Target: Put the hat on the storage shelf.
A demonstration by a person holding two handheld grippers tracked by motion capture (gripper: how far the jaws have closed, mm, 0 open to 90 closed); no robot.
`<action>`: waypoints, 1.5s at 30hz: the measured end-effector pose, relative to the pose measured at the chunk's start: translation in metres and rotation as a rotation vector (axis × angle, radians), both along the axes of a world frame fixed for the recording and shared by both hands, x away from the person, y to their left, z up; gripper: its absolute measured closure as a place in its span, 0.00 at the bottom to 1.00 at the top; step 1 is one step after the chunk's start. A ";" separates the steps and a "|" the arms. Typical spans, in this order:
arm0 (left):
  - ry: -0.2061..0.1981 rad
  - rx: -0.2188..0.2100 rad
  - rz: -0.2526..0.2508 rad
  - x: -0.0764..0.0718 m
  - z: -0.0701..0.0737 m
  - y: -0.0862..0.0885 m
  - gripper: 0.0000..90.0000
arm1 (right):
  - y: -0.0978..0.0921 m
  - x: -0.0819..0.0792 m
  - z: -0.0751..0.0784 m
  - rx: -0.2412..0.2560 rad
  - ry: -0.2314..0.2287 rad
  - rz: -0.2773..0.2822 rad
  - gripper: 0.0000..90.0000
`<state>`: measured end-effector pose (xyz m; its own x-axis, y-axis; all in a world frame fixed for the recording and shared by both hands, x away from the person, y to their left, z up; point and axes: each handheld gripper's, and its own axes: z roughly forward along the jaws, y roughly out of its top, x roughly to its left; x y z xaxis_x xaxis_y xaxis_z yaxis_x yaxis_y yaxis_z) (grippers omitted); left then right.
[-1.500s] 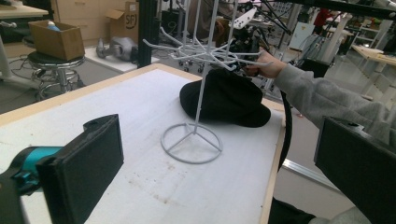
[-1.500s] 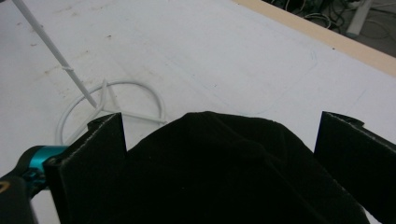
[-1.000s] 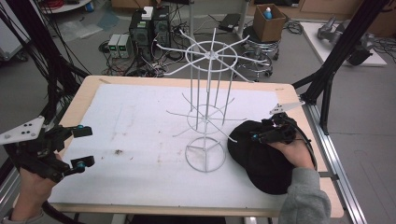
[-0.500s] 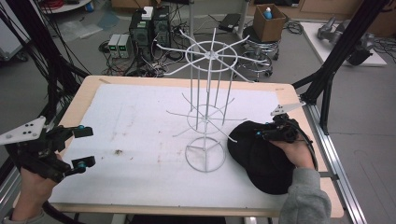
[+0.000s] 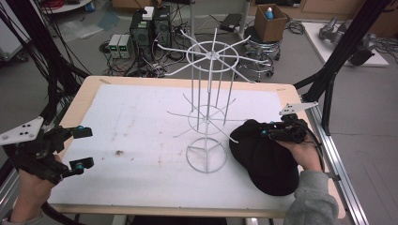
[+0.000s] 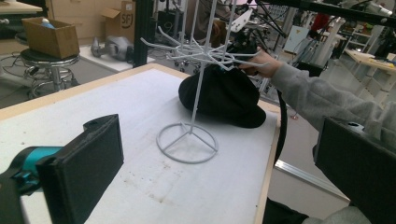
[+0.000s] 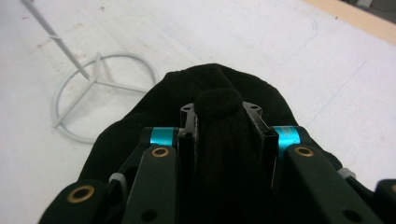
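a soft black fabric cap with a short brim (image 5: 265, 157) is being gripped by the right gripper (image 5: 268, 133), whose jaws are seen in the right gripper view to be pinched shut on a raised fold of the crown around the button (image 7: 218, 103). the cap is lying on the white-covered wooden table (image 5: 141, 131), at the person's right, just beside the round base of the white wire display stand with radiating hooks (image 5: 207, 112); whether its edge is touching the base ring cannot be told. the left gripper (image 5: 77, 148) is being held wide open and empty over the near left part of the table, well apart from the cap and the stand, its two black pads (image 6: 88, 158) being seen spread in the left gripper view. the step in hand is being judged as a lift of the cap toward one of the stand's hooks. several risks are being posed from here: the fold being pinched is small and the cloth is limp, so the cap could be let slip if it is raised quickly; the sagging brim could be caught on the lower wire arms as it is being carried in; and the light stand, which is not being steadied by the left gripper, could be pushed or tipped if the cap is being dragged against a hook rather than being lowered over it.
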<state>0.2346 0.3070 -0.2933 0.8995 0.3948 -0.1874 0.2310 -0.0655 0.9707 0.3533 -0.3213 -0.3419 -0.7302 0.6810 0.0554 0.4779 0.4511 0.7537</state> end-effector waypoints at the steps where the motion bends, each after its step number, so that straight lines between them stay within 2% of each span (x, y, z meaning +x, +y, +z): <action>1: 0.001 -0.003 0.003 0.000 0.000 0.000 0.02 | -0.001 -0.002 0.003 0.002 -0.004 0.005 0.78; 10: -0.002 -0.004 0.004 -0.001 0.001 0.002 0.02 | -0.005 -0.019 0.030 0.003 -0.061 0.024 0.78; 11: -0.002 -0.006 0.005 -0.001 0.002 0.002 0.02 | -0.008 -0.024 0.037 0.024 -0.090 0.022 0.78; 15: -0.002 -0.010 0.005 -0.001 0.002 0.003 0.02 | -0.013 -0.030 0.045 0.054 -0.114 0.029 0.78; 16: -0.003 -0.011 0.004 -0.001 0.002 0.004 0.02 | -0.018 -0.034 0.051 0.075 -0.126 0.029 0.78; 19: -0.003 -0.008 0.005 -0.001 0.002 0.004 0.02 | -0.022 -0.038 0.057 0.083 -0.133 0.033 0.78; 22: 0.001 -0.008 0.010 -0.001 0.001 0.004 0.02 | -0.030 -0.046 0.074 0.100 -0.156 0.030 0.78; 26: 0.001 -0.010 0.021 -0.001 0.001 0.006 0.02 | -0.033 -0.051 0.088 0.097 -0.170 0.027 0.78; 27: 0.002 -0.010 0.024 -0.001 0.001 0.006 0.02 | -0.035 -0.053 0.098 0.093 -0.178 0.024 0.78; 29: -0.001 -0.004 0.029 -0.002 0.001 0.007 0.02 | -0.036 -0.055 0.109 0.084 -0.188 0.025 0.78; 30: -0.001 -0.004 0.029 -0.002 0.001 0.007 0.02 | -0.036 -0.055 0.109 0.084 -0.188 0.025 0.78; 31: -0.003 -0.002 0.029 -0.002 0.002 0.008 0.02 | -0.037 -0.057 0.120 0.078 -0.200 0.031 0.78; 36: -0.006 -0.006 0.029 -0.002 0.003 0.008 0.02 | -0.040 -0.065 0.147 0.055 -0.224 0.023 0.78; 39: -0.005 -0.008 0.029 -0.003 0.003 0.008 0.02 | -0.042 -0.068 0.156 0.060 -0.227 0.025 0.78; 40: -0.006 -0.007 0.029 -0.003 0.003 0.009 0.02 | -0.043 -0.071 0.164 0.068 -0.232 0.022 0.78; 43: -0.009 -0.014 0.034 -0.004 0.004 0.011 0.02 | -0.045 -0.074 0.176 0.080 -0.251 0.040 0.78; 45: -0.010 -0.014 0.035 -0.004 0.004 0.012 0.02 | -0.045 -0.075 0.179 0.085 -0.248 0.044 0.78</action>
